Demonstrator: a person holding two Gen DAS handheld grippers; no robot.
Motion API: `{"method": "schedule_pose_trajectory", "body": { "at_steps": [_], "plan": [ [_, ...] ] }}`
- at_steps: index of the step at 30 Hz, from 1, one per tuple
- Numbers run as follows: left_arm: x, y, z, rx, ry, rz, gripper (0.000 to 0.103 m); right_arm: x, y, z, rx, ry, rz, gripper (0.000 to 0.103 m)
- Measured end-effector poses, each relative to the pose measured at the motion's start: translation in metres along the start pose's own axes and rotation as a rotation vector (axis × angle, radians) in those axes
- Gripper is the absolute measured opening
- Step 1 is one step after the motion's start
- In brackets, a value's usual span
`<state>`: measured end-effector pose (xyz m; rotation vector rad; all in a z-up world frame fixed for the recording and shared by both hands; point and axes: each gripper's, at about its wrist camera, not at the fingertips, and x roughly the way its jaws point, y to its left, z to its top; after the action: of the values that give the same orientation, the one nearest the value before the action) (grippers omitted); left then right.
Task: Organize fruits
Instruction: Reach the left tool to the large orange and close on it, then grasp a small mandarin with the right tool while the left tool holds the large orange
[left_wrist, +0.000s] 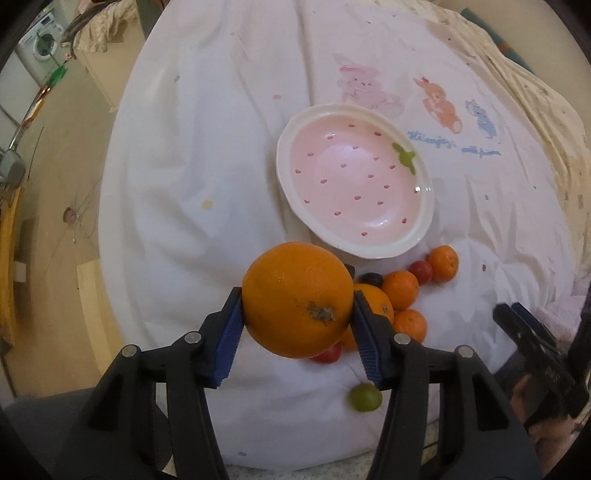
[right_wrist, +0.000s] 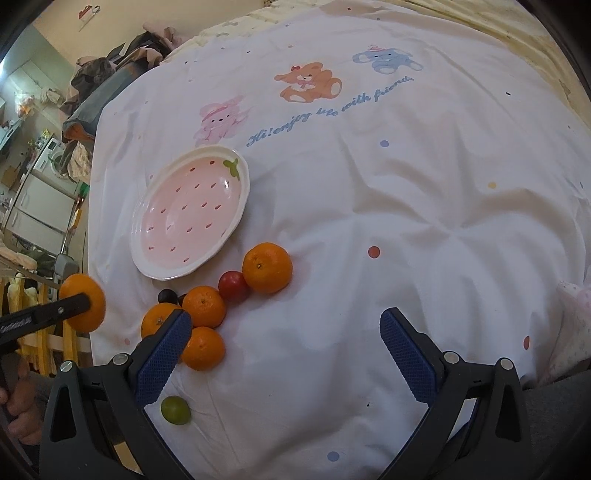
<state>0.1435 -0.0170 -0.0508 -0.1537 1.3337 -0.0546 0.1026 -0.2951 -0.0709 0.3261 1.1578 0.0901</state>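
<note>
The left tongs (left_wrist: 297, 314) are clenched on a large orange (left_wrist: 297, 299), which is held clear of the bedding between the blue ribbed pads (left_wrist: 229, 343) and just short of the near rim of the strawberry-patterned plate (left_wrist: 424, 206). The right tongs (right_wrist: 286, 354) are released, nothing is held between their pads, and they hang above the white quilt (right_wrist: 369, 203).

Progress is judged to be at an early stage. The plate is seen to be bare in both views, so no fruit has yet been placed. One orange is in transit. The remaining fruit lies in a loose cluster on the quilt beside the near rim of the plate: four smaller oranges (right_wrist: 204, 306), two red cherry tomatoes (right_wrist: 233, 286) (the second is seen only in the left view, under the held orange), and a dark grape (right_wrist: 167, 295). A green grape (right_wrist: 176, 410) lies apart, nearer the cameras. All of these are presumed still to be moved.

Legible writing is limited. On the quilt, blue script is printed below three cartoon animals (right_wrist: 308, 83); it reads "Hi! enjoy" and ends "with friends", the middle word being distorted. White lettering is present on the arm of the left tongs in the right view, but it cannot be read.
</note>
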Motion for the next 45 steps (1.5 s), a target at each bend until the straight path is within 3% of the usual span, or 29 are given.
{"method": "schedule_pose_trajectory", "body": {
  "at_steps": [7, 12, 19, 24, 31, 36, 41, 45],
  "plan": [
    [0.012, 0.022, -0.012, -0.063, 0.009, -0.028, 0.052, -0.003, -0.009, 0.005, 0.040, -0.012, -0.007, 0.103],
    [0.007, 0.032, -0.011, -0.095, -0.020, -0.030, 0.052, 0.003, -0.014, 0.010, 0.093, 0.060, 0.036, 0.103],
    [0.008, 0.041, -0.011, -0.153, 0.004, -0.084, 0.052, 0.034, -0.009, 0.022, 0.167, 0.157, 0.040, 0.103],
    [0.007, 0.048, -0.011, -0.187, 0.011, -0.103, 0.052, 0.058, 0.003, 0.026, 0.254, 0.211, 0.102, 0.086],
    [0.004, 0.053, -0.012, -0.209, 0.018, -0.135, 0.052, 0.082, 0.006, 0.037, 0.307, 0.198, 0.033, 0.070],
    [0.003, 0.053, -0.011, -0.209, 0.018, -0.140, 0.052, 0.090, 0.004, 0.040, 0.316, 0.199, -0.030, 0.052],
    [0.004, 0.051, -0.010, -0.203, 0.019, -0.134, 0.052, 0.092, 0.012, 0.038, 0.254, 0.202, -0.081, 0.048],
    [0.005, 0.050, -0.011, -0.196, 0.019, -0.121, 0.052, 0.088, 0.013, 0.037, 0.219, 0.189, -0.068, 0.047]
  ]
}}
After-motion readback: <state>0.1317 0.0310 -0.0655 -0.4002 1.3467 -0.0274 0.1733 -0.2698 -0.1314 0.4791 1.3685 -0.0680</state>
